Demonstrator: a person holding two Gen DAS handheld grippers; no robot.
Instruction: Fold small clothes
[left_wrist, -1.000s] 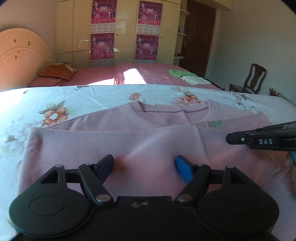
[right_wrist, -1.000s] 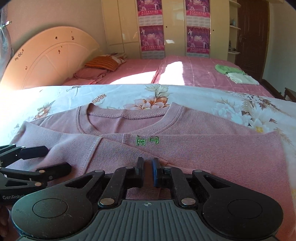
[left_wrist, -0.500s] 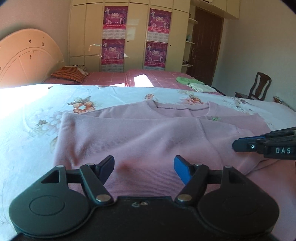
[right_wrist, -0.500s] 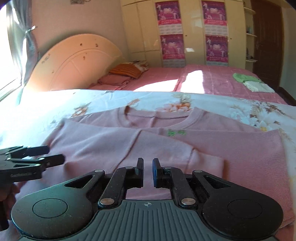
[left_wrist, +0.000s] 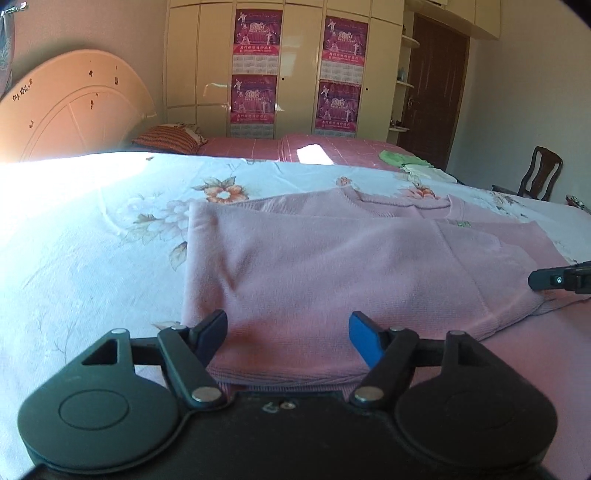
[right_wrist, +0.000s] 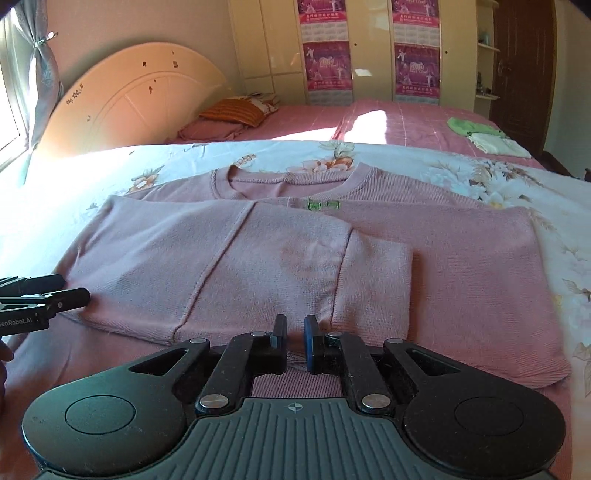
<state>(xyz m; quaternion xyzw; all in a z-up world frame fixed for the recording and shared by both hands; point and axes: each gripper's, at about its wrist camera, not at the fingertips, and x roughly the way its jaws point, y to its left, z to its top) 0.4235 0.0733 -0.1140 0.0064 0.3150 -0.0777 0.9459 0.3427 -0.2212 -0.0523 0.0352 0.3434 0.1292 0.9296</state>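
Left gripper (left_wrist: 288, 326) spread wide over the pink sweater (left_wrist: 332, 266), right gripper (right_wrist: 294, 338) nearly pressed together, gripping nothing, on the floral bedsheet (left_wrist: 92, 240)

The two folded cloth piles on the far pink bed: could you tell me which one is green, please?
The green pile is the one farther back, toward the wardrobe; the cream-white pile lies just in front of it, nearer the camera.

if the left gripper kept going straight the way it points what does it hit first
Most likely the pink sweater: the open left gripper sits low over the folded-over part, fabric filling the gap between its fingers. Depth is unclear; if it clears the cloth, the floral bedsheet lies beyond.
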